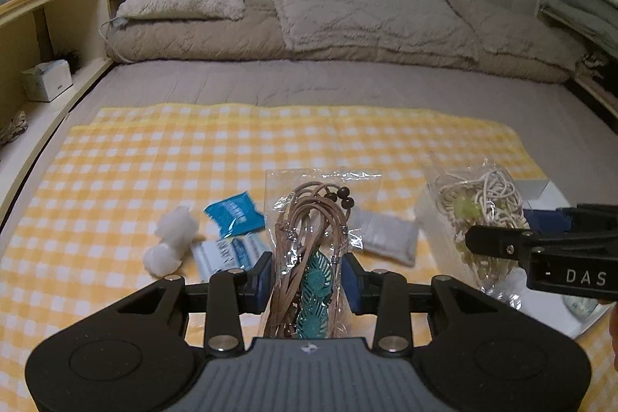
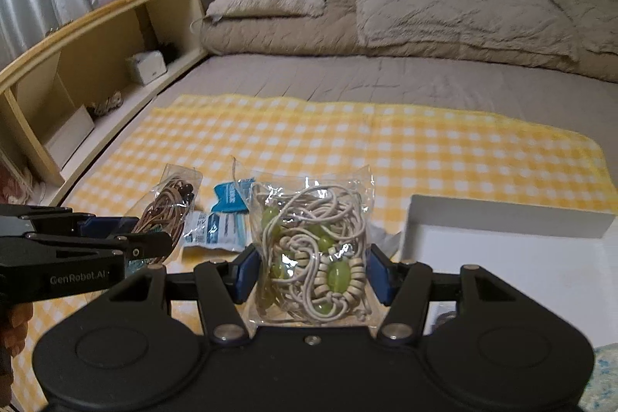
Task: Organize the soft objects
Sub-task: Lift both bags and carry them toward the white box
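My left gripper (image 1: 308, 280) is shut on a clear bag of brown cords with teal leaf pendants (image 1: 309, 219). The blue pads press its lower half and the bag is lifted above the yellow checked cloth (image 1: 154, 149). In the right wrist view the same bag (image 2: 170, 207) shows at the left. My right gripper (image 2: 311, 277) is shut on a clear bag of white cords with green beads (image 2: 313, 250), also lifted off the cloth. That bag (image 1: 479, 207) appears at the right of the left wrist view, beside the right gripper's black finger (image 1: 498, 242).
On the cloth lie a blue packet (image 1: 233, 213), a white-and-blue packet (image 1: 228, 251), a white wad (image 1: 174, 238) and a grey pouch (image 1: 386, 234). A white open box (image 2: 502, 219) stands at the right. Folded bedding (image 1: 347, 26) is behind, and a wooden shelf (image 1: 58, 10) runs along the left.
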Tool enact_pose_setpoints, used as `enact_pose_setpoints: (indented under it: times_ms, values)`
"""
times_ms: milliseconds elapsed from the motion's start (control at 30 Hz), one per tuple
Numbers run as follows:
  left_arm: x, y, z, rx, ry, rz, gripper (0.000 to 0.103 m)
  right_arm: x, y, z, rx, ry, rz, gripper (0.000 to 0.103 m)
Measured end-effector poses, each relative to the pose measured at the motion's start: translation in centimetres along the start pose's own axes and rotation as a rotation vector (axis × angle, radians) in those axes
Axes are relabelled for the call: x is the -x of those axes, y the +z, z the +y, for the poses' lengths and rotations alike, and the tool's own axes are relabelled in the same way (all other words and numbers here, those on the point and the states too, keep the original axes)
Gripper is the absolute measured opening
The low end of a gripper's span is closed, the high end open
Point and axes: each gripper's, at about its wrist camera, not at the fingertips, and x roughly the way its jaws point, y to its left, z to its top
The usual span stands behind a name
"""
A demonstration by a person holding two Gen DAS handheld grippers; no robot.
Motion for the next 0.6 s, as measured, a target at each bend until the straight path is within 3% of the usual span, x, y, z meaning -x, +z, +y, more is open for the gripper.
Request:
enact_pose_setpoints:
  times_ms: [333,600]
  values:
    - [0.7,1.2,-4.2,0.058,-0.063,-0.092,0.039,4.0,-0.2,-4.3,-0.055,-0.053,-0.079,0.059]
    - [-0.5,1.3,-8.3,0.078,-0.154,-0.077,0.039,6.3,-1.1,-8.1,-0.111,-0.117,-0.104,0.059]
